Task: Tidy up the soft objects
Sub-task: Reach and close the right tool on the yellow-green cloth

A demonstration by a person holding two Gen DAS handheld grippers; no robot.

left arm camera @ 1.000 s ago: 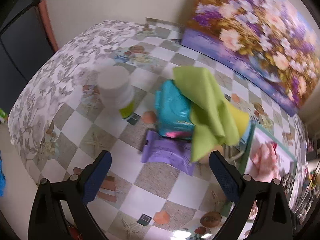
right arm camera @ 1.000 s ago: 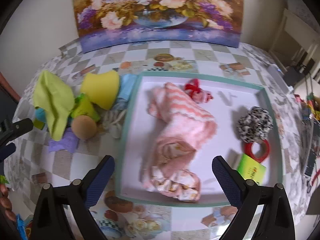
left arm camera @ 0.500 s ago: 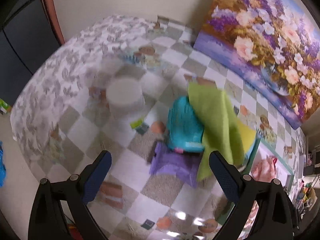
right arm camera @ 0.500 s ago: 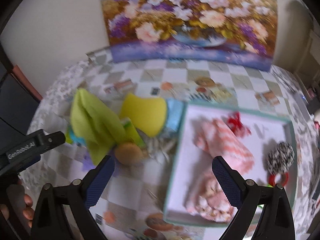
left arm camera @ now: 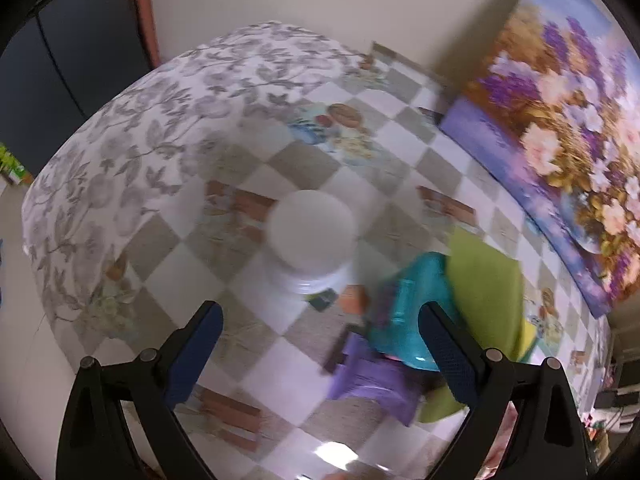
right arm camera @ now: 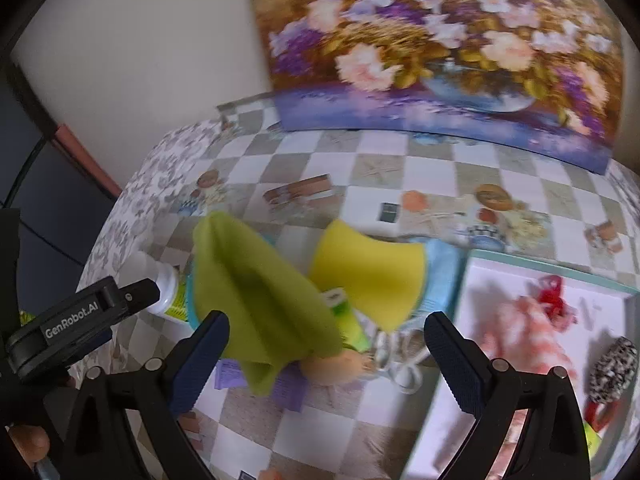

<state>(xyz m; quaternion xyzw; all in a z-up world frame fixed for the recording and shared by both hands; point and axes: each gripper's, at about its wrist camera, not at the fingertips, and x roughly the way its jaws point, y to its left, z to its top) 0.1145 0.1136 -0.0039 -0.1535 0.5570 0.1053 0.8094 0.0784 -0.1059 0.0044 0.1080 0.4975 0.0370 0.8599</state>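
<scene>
The checkered, picture-printed tablecloth (left arm camera: 280, 364) looks like smooth coated plastic, glossy enough to throw white glare near its close edge; its grey leaf-patterned border (left arm camera: 132, 128) at the far left corner seems matt; the round white plastic jar (left arm camera: 310, 240) is smooth with a dull sheen; the teal plastic packet (left arm camera: 408, 320) shines with small highlights; the purple wrapper (left arm camera: 372, 384) beneath it looks like thin, slightly creased film; the lime-green cloth (right arm camera: 264, 304) is soft, matt, felt-like fabric; the yellow foam sponge (right arm camera: 368, 276) is matt and finely porous; the pink striped towel (right arm camera: 516, 340) in the white tray (right arm camera: 472, 328) looks fluffy; the flower painting (right arm camera: 432, 40) shows a matt canvas surface; the gripper fingers (right arm camera: 200, 364) carry ribbed dark-blue pads on matt black plastic.
</scene>
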